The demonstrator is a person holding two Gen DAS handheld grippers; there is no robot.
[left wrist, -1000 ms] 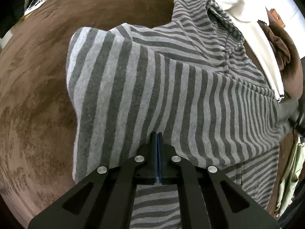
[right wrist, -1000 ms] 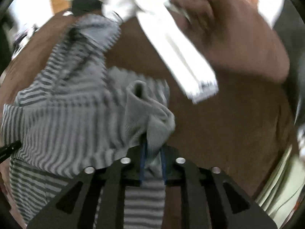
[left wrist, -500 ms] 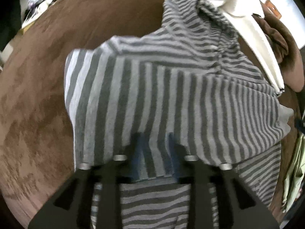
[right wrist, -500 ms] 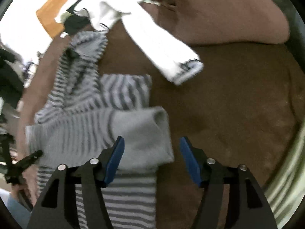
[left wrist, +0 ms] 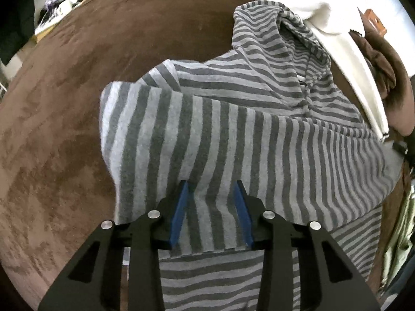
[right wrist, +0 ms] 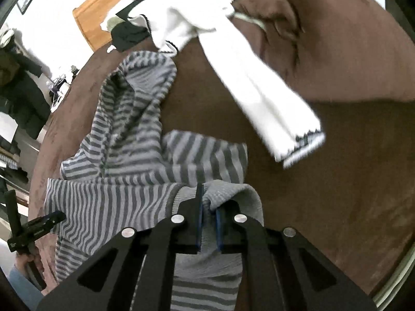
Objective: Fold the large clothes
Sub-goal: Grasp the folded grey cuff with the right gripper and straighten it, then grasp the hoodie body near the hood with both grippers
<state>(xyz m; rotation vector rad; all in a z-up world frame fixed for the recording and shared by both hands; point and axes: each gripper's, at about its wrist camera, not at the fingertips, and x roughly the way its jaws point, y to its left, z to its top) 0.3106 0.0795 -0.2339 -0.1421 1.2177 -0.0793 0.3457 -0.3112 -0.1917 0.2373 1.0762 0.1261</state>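
A grey striped hooded top (left wrist: 259, 140) lies on a brown bedspread (left wrist: 72, 108), one sleeve folded across its body. My left gripper (left wrist: 211, 184) points steeply down over the folded part. It is open, and the striped cloth lies flat between its blue pads (left wrist: 179, 215) without being pinched. In the right wrist view the same striped top (right wrist: 124, 134) stretches away to the hood. My right gripper (right wrist: 208, 202) is shut on the plain grey sleeve cuff (right wrist: 233, 194), which bunches up around the jaws. The left gripper (right wrist: 36, 228) shows at the far left edge, held by a hand (right wrist: 23, 267).
A white garment (right wrist: 259, 90) lies beyond the hood, its sleeve reaching toward the striped top. A brown cushion (right wrist: 337, 39) sits at the back right. Bare bedspread (right wrist: 324, 194) lies right of the cuff. A wooden panel (right wrist: 96, 18) and dark clothes are behind the bed.
The left gripper has opened and let go of the striped cloth, which now lies flat. The right gripper opened wide over the cuff, then shut on it again and lifted slightly.
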